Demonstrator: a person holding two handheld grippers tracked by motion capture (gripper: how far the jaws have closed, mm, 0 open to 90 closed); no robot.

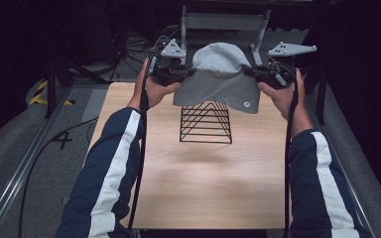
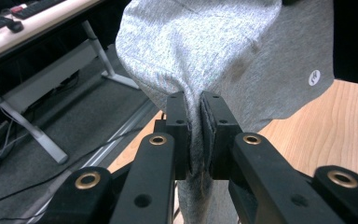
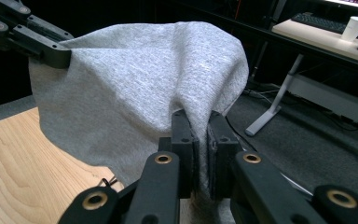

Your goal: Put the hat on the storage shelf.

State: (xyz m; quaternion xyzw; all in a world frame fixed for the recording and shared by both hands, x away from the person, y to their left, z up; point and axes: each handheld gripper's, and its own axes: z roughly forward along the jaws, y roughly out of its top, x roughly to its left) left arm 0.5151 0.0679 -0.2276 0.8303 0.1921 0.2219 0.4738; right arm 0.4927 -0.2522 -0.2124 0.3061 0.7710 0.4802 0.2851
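Left gripper (image 2: 193, 135): jaws clamped on grey garment (image 1: 217, 79), left edge. Right gripper (image 3: 199, 149): clamped on right edge. Garment: stretched between both, held above black wire rack (image 1: 206, 123), hem draping rack top. Step: carrying over rack. Next: likely level lowering, centred on rack.
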